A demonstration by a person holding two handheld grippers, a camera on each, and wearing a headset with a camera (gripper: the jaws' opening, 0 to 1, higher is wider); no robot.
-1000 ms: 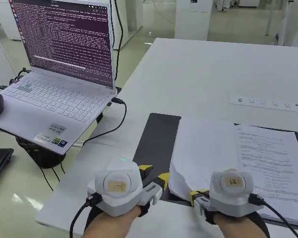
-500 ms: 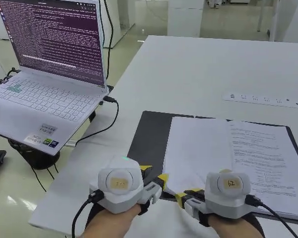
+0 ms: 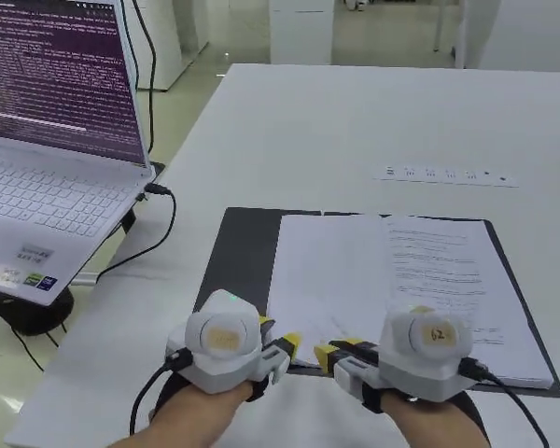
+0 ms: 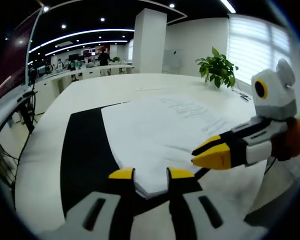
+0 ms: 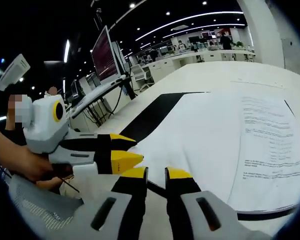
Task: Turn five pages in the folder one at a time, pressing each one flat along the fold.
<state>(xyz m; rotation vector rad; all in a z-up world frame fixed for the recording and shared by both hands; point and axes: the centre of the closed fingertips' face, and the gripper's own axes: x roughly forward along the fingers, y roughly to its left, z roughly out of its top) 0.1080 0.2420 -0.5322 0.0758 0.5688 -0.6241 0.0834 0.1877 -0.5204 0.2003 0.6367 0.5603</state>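
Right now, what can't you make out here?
- Print on the right page: too small, head view.
- Laptop: cut by head view's left edge.
- Folder, near edge: hidden behind left tongs and right tongs, head view.
- Whether the right tongs pinch paper: gap too narrow, right gripper view.

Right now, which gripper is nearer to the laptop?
Left. The left gripper is at the near edge of the folder, toward the laptop; the right gripper is beside it, farther away.
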